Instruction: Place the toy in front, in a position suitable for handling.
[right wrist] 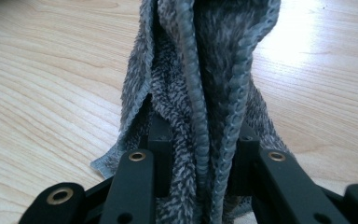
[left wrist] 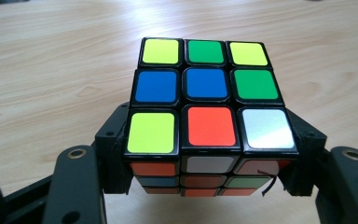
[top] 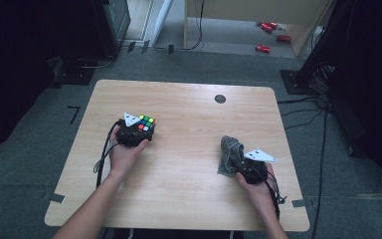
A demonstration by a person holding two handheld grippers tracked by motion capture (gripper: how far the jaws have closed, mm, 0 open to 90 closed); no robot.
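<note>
Now my left gripper clamps the Rubik's cube and my right gripper pinches the grey cloth, so wiping the cube looks next.

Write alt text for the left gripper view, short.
The left gripper clamps a scrambled puzzle cube between its two black jaws over a light wooden table. The cube's upper face shows yellow, green, yellow in the far row, blue, blue, green in the middle, and yellow, red, white nearest the camera.
</note>
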